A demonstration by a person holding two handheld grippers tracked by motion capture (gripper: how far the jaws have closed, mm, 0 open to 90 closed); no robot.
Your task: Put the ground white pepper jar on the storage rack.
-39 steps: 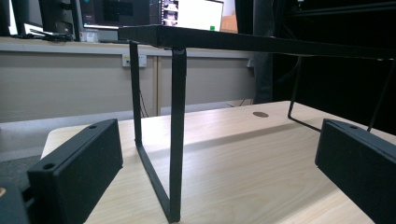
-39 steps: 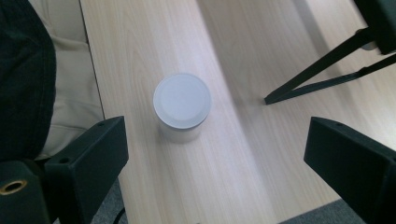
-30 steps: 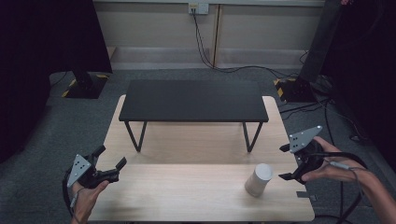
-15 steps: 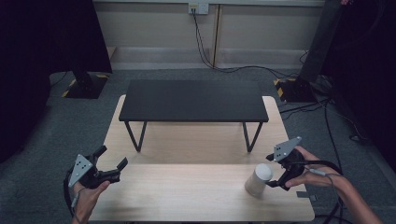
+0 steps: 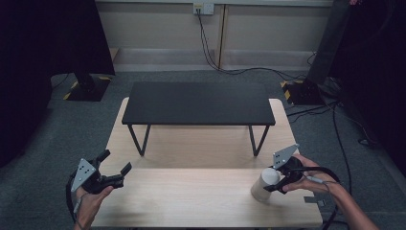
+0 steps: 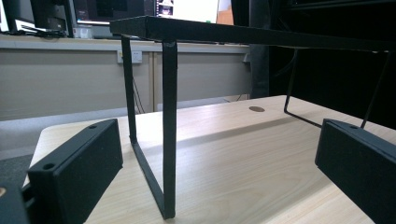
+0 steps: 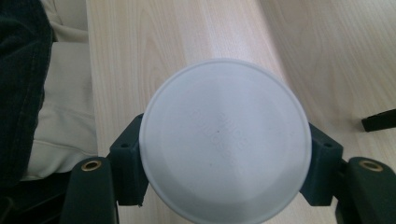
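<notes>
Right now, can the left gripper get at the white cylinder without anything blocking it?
Probably not: the right gripper already straddles the cylinder with a jaw on each side, across the table from the open left gripper.

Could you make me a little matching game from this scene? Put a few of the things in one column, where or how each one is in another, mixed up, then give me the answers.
Things:
1. black shelf
2. white cylinder
3. left gripper
4. right gripper

States:
A. jaws wide apart with nothing between them
B. stands on thin legs at the far half of the wooden table
C. one jaw on each side of a round white lid
D. stands upright near the table's front right corner

Pairs: 1-B, 2-D, 3-A, 4-C
</notes>
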